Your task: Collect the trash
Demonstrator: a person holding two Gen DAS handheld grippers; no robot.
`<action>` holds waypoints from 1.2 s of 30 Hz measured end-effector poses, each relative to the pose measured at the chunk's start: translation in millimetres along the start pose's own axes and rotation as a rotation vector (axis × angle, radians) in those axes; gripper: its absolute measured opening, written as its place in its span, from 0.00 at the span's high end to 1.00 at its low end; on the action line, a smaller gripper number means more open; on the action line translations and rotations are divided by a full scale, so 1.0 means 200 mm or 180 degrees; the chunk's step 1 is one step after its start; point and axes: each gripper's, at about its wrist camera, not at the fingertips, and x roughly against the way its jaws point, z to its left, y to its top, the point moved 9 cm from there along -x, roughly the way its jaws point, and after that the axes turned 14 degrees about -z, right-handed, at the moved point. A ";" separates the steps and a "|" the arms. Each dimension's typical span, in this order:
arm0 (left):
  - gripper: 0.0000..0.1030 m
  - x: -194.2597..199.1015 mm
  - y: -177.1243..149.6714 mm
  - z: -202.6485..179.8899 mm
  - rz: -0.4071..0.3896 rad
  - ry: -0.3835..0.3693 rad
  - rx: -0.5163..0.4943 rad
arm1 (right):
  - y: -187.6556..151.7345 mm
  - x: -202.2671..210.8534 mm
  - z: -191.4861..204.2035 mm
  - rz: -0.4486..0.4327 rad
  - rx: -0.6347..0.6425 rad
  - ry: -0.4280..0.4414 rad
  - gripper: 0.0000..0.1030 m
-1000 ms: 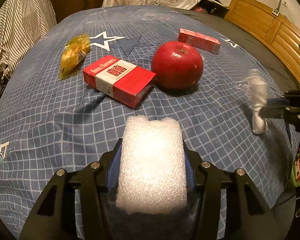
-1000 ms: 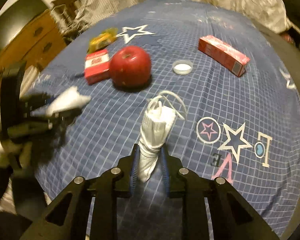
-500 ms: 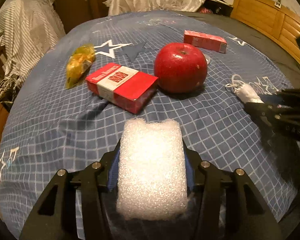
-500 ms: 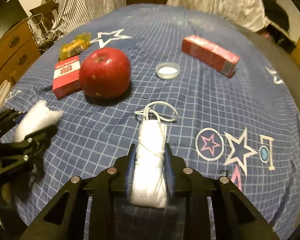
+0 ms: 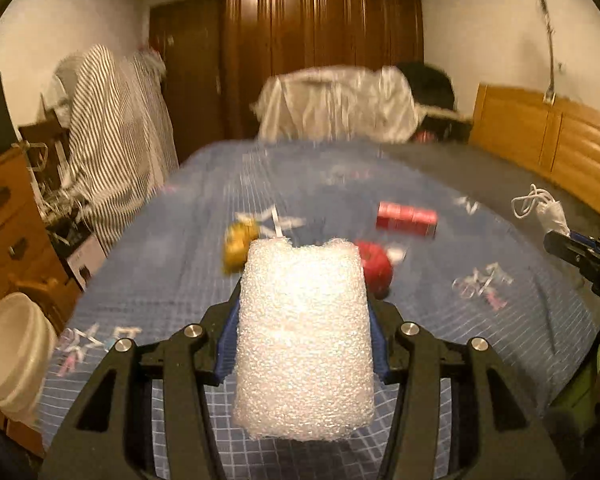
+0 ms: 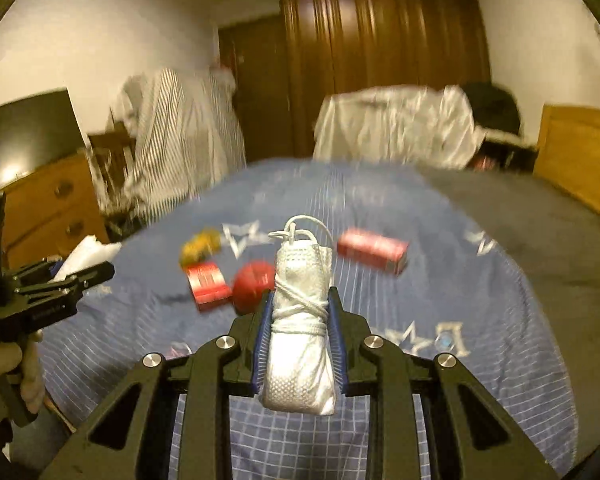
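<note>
The left tool [image 5: 304,344] is clamped on a block of white foam [image 5: 303,336], which fills the gap between its blue pads and stands out past them on both ends. The foam is pebbly, light and squashy-looking, with a notch in its far edge. The right tool [image 6: 299,334] is clamped on a rolled face mask [image 6: 300,328], white and bound round the middle with its own ear cord, a loop of cord sticking out at the far end. Both pieces are held clear of the bed [image 6: 480,280], above its near end.

So two bits of trash are picked up but not yet put anywhere. No bin or bag can be made out for certain; a pale round tub [image 5: 14,356] sits low at the left of the left view, and whether that is the place for trash I cannot tell.

Further out on the blue checked bedcover, the pictures are smeared by motion, but several things lie there: a red packet [image 6: 206,286] touching or just beside a red apple [image 6: 254,286], a crumpled yellow wrapper [image 6: 200,246] beyond them, and a long red box [image 6: 372,249] off to the right, well apart from the rest. By my reckoning the wrapper is trash for sure, the packet and box perhaps, the apple probably not. That leaves dropping off the two held pieces, then coming back for the rest.
</note>
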 end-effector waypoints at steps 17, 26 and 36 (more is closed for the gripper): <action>0.52 0.19 0.10 0.01 -0.0371 0.0077 0.0121 | 0.15 0.30 0.09 -0.0377 0.0033 -0.0071 0.73; 0.52 0.25 0.14 0.21 -0.0400 0.0315 0.0177 | 0.26 0.15 0.34 -0.0380 0.0077 0.0252 0.73; 0.52 0.37 0.21 0.82 -0.0400 0.0919 0.0282 | 0.40 -0.14 1.00 -0.0296 0.0154 0.0964 0.73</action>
